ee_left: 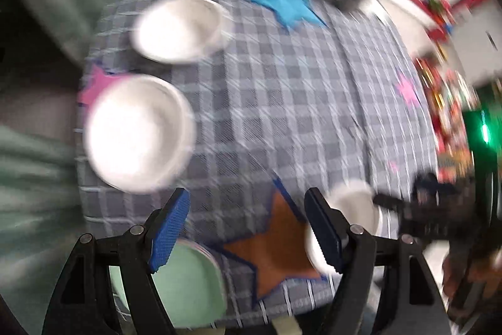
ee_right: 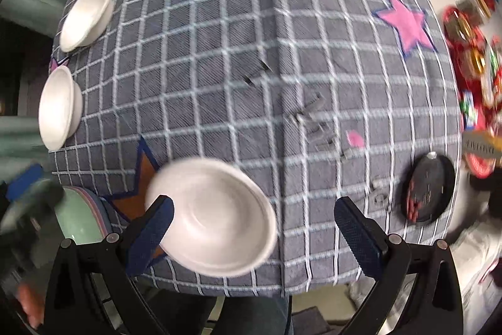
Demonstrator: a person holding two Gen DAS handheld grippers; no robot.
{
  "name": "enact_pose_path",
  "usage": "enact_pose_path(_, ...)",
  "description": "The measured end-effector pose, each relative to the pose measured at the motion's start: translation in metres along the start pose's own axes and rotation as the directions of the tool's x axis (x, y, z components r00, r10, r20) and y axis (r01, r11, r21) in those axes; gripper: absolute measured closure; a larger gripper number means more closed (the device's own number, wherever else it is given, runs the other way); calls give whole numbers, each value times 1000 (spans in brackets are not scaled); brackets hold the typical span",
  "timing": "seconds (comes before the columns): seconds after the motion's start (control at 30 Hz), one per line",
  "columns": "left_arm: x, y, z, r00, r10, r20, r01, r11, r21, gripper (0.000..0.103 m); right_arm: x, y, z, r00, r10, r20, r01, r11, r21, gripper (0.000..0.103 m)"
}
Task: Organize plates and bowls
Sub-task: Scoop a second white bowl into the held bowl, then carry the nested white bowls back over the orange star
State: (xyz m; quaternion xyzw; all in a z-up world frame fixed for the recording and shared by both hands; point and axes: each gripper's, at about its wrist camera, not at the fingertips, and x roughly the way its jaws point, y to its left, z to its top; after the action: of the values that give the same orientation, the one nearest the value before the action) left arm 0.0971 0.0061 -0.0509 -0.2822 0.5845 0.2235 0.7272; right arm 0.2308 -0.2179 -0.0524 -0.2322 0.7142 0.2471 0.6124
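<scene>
— White shallow foam bowl (ee_right: 213, 215), the near one, is sitting at the front edge of the grey checked tablecloth (ee_right: 282, 52), partly over the orange felt star (ee_right: 142, 175). Are you seeing the right gripper (ee_right: 254, 231) hanging over it?

— I am. Its blue-padded fingers (ee_right: 153, 228) are spread wide with nothing between them; one is lying across the bowl's left rim, though I cannot tell whether it is touching. The left gripper (ee_left: 248, 228) is also gaping wide and carrying nothing, hovering above the star.

— And the others?

— Two more white foam bowls, one far (ee_right: 86, 16) and one nearer (ee_right: 59, 107), are resting along the table's left edge, well apart from the first. A stack of pale green plates (ee_right: 80, 218) is sitting at the front left corner, just beside the star.

— Anything inside them?

— All three bowls are looking empty, and the top plate too.

— What is worrying you?

— That foam looks light. I reckon a pad nudging the rim could skid the bowl off the front edge, or a hard squeeze could crush it. Both views are smearing, so a fast approach may miss. The black round lid-like disc (ee_right: 428, 187) on the right is lying clear of all this.
</scene>
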Motion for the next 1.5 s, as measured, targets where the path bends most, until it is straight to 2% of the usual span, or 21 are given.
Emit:
enact_pose_path(0.13,-1,70,36,997,76,18,-72,983,-169,24,-1,43,29,1000,21,4,-21,995,-102,0)
enact_pose_path(0.2,2,97,44,992,125,10,-120,969,-217,24,1,65,39,999,32,3,-31,988,-149,0)
enact_pose_path(0.3,17,133,49,980,194,-42,-198,947,-254,24,10,100,55,999,54,-7,-54,975,-216,0)
enact_pose_path(0.5,47,165,50,963,247,-106,-266,933,-243,24,38,153,77,996,74,-40,-82,960,-270,0)
enact_pose_path(0.77,82,172,65,963,239,-125,-260,946,-193,24,71,186,100,993,106,-52,-115,964,-240,0)
enact_pose_path(0.83,93,172,70,962,232,-146,-257,949,-185,28,79,191,102,994,99,-52,-109,965,-238,1)
enact_pose_path(0.9,101,172,71,966,199,-164,-229,954,-191,46,84,193,103,993,104,-60,-115,966,-230,26)
enact_pose_path(0.97,104,170,71,964,202,-171,-234,953,-191,51,90,202,104,989,128,-74,-142,966,-217,36)
enact_pose_path(1.03,106,166,73,966,194,-171,-225,957,-183,61,93,210,102,984,159,-82,-174,960,-220,48)
enact_pose_path(1.07,107,163,73,967,181,-178,-213,960,-181,66,94,214,100,980,177,-95,-195,955,-226,58)
enact_pose_path(1.1,108,160,74,969,170,-182,-203,963,-179,67,97,220,99,977,180,-111,-201,951,-233,72)
enact_pose_path(1.17,109,151,74,967,176,-186,-207,965,-161,67,103,231,94,972,189,-137,-218,946,-239,83)
enact_pose_path(1.27,113,132,70,966,169,-196,-197,971,-134,67,105,224,85,976,171,-133,-198,953,-230,83)
enact_pose_path(1.5,122,76,62,963,148,-225,-162,986,-45,67,101,177,62,978,139,-153,-168,965,-200,83)
